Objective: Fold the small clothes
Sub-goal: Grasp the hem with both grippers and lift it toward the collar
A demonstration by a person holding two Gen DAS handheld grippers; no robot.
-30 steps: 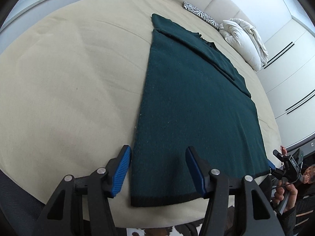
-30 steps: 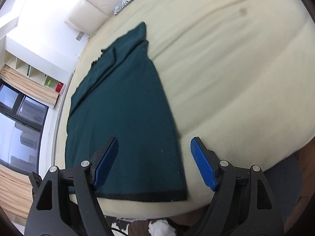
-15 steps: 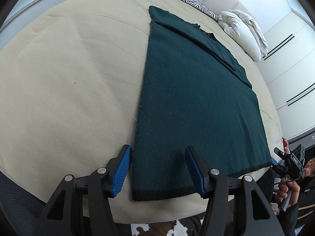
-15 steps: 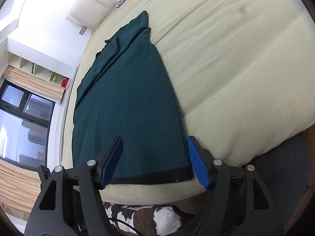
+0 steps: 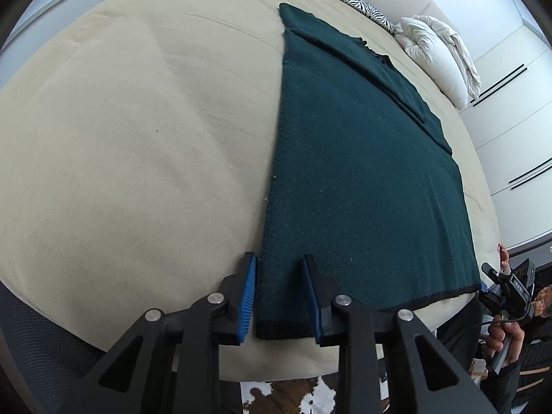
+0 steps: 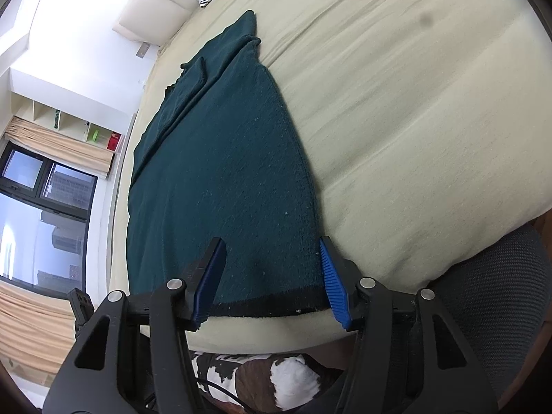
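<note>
A dark green knit garment (image 5: 358,179) with a black hem lies flat on a cream bed cover (image 5: 138,145), its sleeves folded in at the far end. My left gripper (image 5: 279,265) straddles the garment's near left hem corner, its jaws partly closed around the fabric with a gap still showing. My right gripper (image 6: 272,252) is open and straddles the near right hem corner of the garment (image 6: 224,172). The right gripper and the hand holding it also show at the right edge of the left wrist view (image 5: 507,286).
A white duvet (image 5: 438,58) and a zebra-print pillow (image 5: 358,7) lie at the far end of the bed. A dark mesh chair (image 6: 490,296) stands by the near edge. A cowhide rug (image 6: 262,376) lies on the floor below. A window (image 6: 38,214) is at the left.
Both grippers have moved down and forward to the garment's near hem corners. The left jaws have narrowed around the left corner. The right jaws stay wide.
</note>
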